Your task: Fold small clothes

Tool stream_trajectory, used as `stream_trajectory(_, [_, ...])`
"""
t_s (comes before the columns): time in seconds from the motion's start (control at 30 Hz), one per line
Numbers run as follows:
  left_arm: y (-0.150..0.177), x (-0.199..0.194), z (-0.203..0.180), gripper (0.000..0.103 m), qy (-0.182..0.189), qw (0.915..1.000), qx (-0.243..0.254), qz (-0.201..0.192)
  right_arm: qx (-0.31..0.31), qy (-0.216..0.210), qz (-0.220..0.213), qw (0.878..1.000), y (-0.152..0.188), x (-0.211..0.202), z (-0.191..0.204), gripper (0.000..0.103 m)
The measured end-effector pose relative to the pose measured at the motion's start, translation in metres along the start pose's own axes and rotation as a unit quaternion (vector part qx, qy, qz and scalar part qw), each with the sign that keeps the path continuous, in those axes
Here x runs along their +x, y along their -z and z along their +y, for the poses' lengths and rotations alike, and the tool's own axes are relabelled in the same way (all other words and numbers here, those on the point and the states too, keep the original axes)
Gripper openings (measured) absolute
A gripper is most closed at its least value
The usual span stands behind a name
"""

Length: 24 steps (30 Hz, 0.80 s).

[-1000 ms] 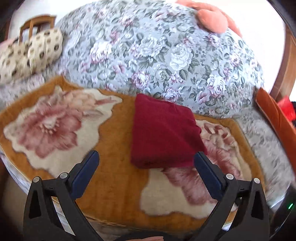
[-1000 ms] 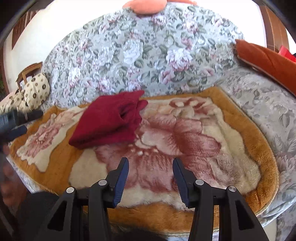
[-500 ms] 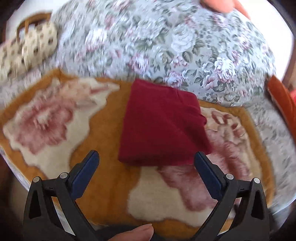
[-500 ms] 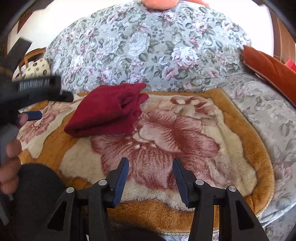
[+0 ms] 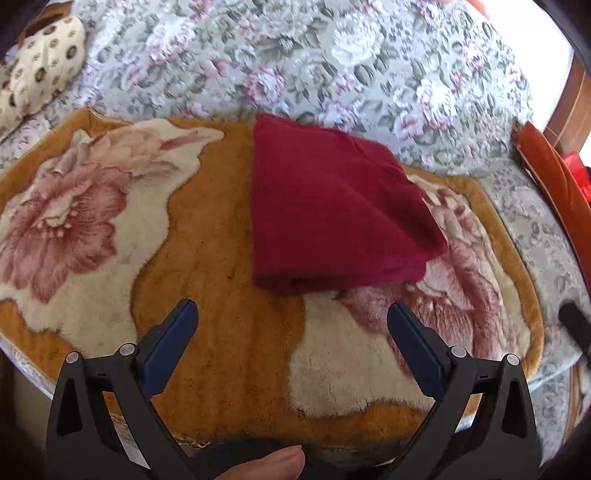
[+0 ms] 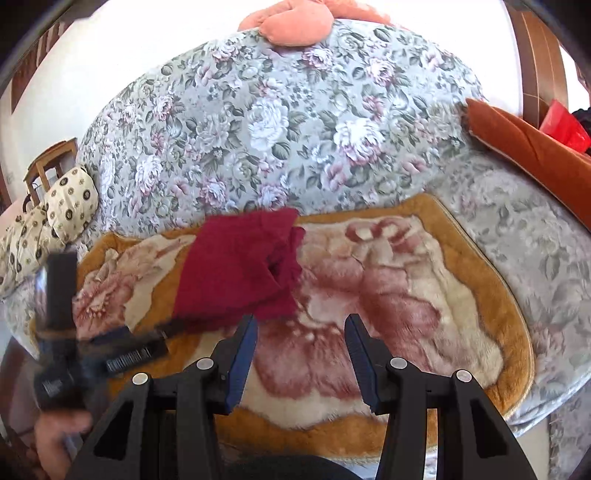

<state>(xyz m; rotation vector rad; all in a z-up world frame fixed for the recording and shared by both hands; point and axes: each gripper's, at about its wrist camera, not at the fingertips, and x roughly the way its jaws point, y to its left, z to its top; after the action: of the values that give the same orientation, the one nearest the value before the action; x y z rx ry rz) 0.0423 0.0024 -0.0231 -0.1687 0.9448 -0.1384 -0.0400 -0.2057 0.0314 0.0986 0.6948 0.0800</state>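
Note:
A dark red folded garment point(image 5: 332, 210) lies on the orange flowered fleece mat point(image 5: 229, 280) on the sofa seat. It also shows in the right wrist view point(image 6: 240, 273), left of centre. My left gripper point(image 5: 291, 321) is open and empty, just in front of the garment's near edge, apart from it. My right gripper point(image 6: 301, 326) is open and empty, near the garment's near right corner, above the mat point(image 6: 406, 295). The left gripper also shows blurred at the left of the right wrist view point(image 6: 92, 354).
The floral sofa backrest point(image 5: 314, 62) rises right behind the garment. A cream spotted cushion point(image 6: 62, 210) lies at the far left. An orange cushion point(image 6: 532, 147) lies on the right. A peach soft item point(image 6: 295, 22) rests on the backrest top.
My left gripper has moved closer to the garment's near edge. My right gripper has moved forward and left toward the garment. The garment has not moved.

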Motion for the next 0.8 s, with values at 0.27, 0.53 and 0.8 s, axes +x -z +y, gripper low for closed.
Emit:
stream_trajectory(0.27, [0.008, 0.013, 0.003, 0.103, 0.002, 0.9997, -0.006, 0.024, -0.032, 0.015, 0.041, 0.999, -0.004, 0.046, 0.017, 0.047])
stream_trajectory(0.53, [0.016, 0.019, -0.008, 0.103, -0.039, 0.999, 0.008, 0.021, -0.077, 0.015, 0.065, 0.995, 0.039, 0.064, -0.007, 0.047])
stream_trajectory(0.8, [0.017, 0.023, -0.012, 0.103, -0.056, 0.9978, 0.026, 0.025, -0.066, -0.002, 0.038, 0.997, 0.041, 0.056, -0.013, 0.048])
